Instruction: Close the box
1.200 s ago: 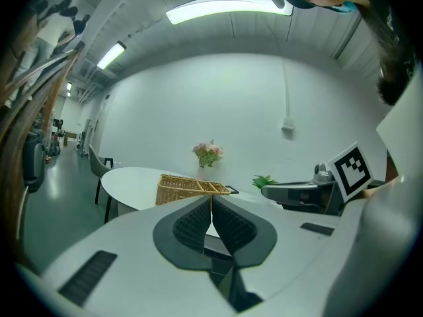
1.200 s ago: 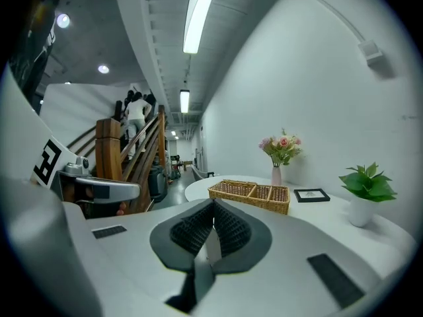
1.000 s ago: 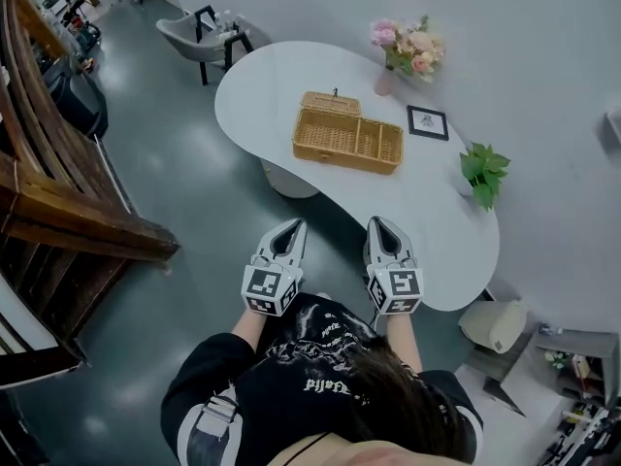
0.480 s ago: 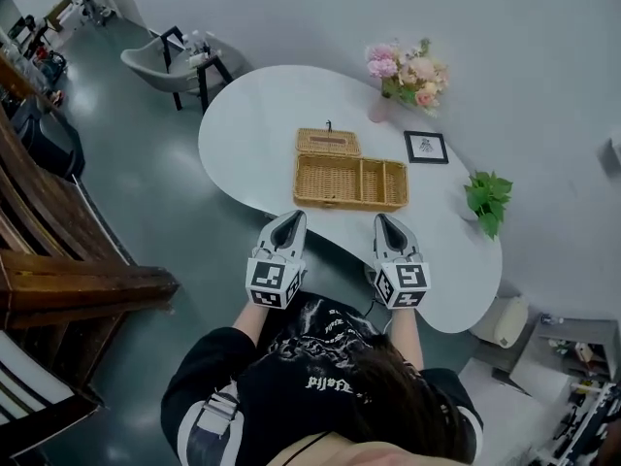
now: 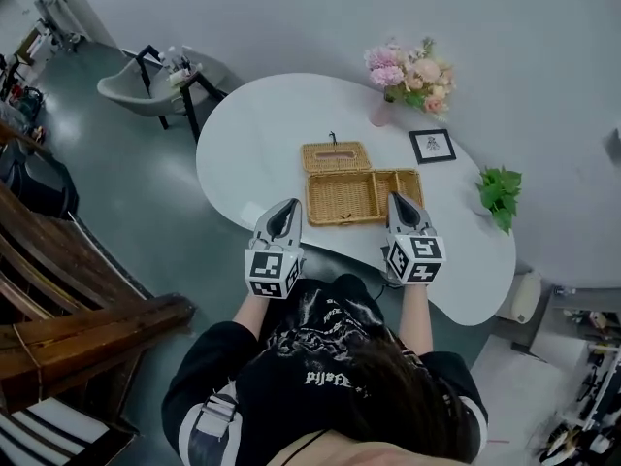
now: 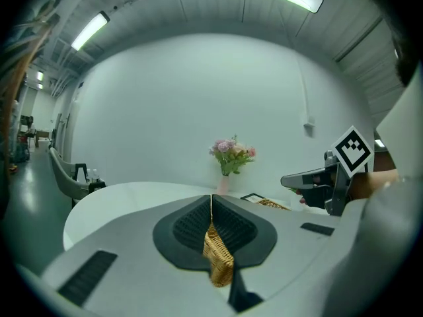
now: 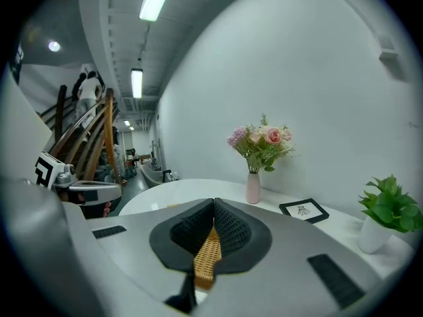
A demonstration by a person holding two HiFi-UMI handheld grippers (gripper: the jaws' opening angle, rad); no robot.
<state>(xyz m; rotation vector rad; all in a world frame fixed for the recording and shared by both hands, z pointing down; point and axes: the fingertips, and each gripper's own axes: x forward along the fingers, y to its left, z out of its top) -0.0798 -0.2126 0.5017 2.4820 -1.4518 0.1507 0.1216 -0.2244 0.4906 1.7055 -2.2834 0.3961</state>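
In the head view the wicker box (image 5: 363,194) sits open at the centre of the frame on the white desk (image 5: 254,144). Its lid (image 5: 336,156), folded back just above it, shows in this view alone. The left gripper (image 5: 285,217) hovers at the box's lower left, and the right gripper (image 5: 401,209) overlaps its right end. Each gripper view shows its own jaws closed tip to tip, gripping nothing. The gripper body hides the box there except for a wicker strip below the pads. Flowers (image 5: 408,69), a picture frame (image 5: 433,146) and a potted plant (image 5: 500,192) stand on the desk toward the upper right. Ceiling lights (image 7: 136,83) appear only in the gripper views.
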